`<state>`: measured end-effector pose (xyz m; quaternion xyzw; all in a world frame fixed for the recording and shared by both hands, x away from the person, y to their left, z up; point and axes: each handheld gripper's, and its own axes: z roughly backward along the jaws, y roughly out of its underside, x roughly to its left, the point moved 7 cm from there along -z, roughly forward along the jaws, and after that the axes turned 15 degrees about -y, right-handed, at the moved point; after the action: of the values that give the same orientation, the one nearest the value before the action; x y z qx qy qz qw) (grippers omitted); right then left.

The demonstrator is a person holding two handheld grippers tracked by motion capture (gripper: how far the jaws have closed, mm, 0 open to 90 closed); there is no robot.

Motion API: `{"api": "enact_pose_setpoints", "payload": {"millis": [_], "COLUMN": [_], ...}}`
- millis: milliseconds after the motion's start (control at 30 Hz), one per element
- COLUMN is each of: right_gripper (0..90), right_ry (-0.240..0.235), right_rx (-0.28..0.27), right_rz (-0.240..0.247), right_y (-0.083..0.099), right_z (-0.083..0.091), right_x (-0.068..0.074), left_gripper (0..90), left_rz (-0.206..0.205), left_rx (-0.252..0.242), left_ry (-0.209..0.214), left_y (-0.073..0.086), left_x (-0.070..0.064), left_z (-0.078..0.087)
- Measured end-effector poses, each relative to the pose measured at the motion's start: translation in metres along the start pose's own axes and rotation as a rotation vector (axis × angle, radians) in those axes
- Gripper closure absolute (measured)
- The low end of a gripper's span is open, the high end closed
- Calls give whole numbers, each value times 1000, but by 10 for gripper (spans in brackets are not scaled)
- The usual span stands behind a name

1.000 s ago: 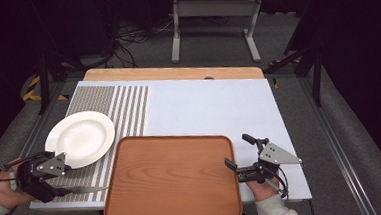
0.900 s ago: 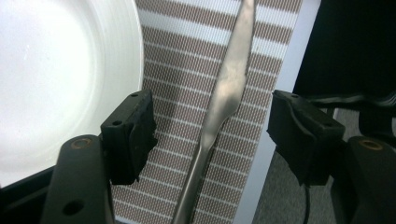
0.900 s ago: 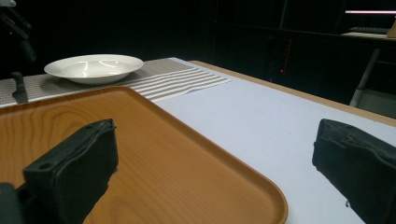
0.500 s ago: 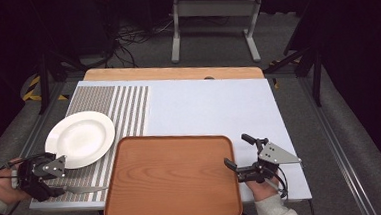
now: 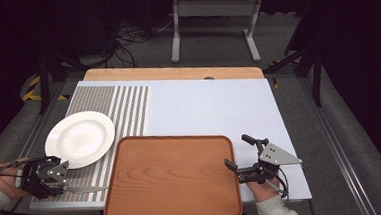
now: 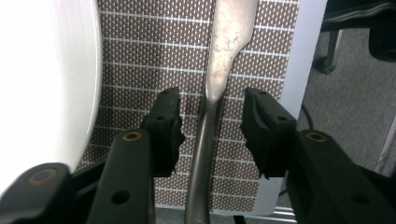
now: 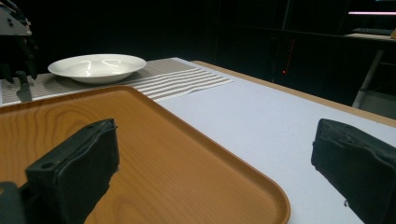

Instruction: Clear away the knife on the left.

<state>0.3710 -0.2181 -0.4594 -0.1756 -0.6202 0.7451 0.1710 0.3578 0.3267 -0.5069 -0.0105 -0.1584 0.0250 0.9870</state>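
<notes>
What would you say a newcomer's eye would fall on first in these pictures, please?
Most likely the large wooden tray at the near edge of the table, with the open right claw at its right rim. Next comes the white plate on the striped placemat to the tray's left. In front of the plate, the left claw stands open around the handle of a metal knife lying on the mat.

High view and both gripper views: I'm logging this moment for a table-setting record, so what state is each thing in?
Left tongs: open, jaws either side of the knife handle, not closed on it.
Knife: lying flat on the striped placemat, beside the plate.
Plate: upright, empty, on the placemat.
Tray: flat on the table, empty.
Right tongs: open, holding nothing, at the tray's right edge.
</notes>
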Motion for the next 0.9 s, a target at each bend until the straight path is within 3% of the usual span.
{"api": "enact_pose_setpoints", "payload": {"millis": [133, 200, 367, 500, 600, 700, 733, 800, 900], "right_gripper": [16, 17, 20, 21, 21, 21, 21, 21, 21], "right_ry": [0, -1, 0, 5, 2, -3, -2, -4, -5], "right_rx": [2, 3, 14, 18, 13, 11, 13, 11, 10], "right_rz": [1, 3, 1, 0, -1, 2, 3, 4, 7], "right_y": [0, 0, 2, 2, 2, 1, 1, 1, 1], "right_z": [0, 0, 0, 1, 1, 1, 1, 1, 1], "right_x": [0, 0, 0, 0, 1, 2, 2, 2, 2], "left_gripper": [627, 679, 766, 775, 782, 788, 790, 793, 796], "left_rz": [-25, -57, -84, -106, -97, -122, -107, -126, -114], "left_rx": [26, 47, 89, 100, 89, 91, 105, 118, 109], "left_ry": [16, 32, 7, 7, 18, 11, 15, 7, 7], "left_y": [-1, -1, 2, 3, 3, 2, 2, 1, 1], "left_x": [0, 0, 1, 1, 0, 1, -1, -1, -2], "left_z": [-2, -3, -6, -8, -9, -10, -9, -9, -9]}}
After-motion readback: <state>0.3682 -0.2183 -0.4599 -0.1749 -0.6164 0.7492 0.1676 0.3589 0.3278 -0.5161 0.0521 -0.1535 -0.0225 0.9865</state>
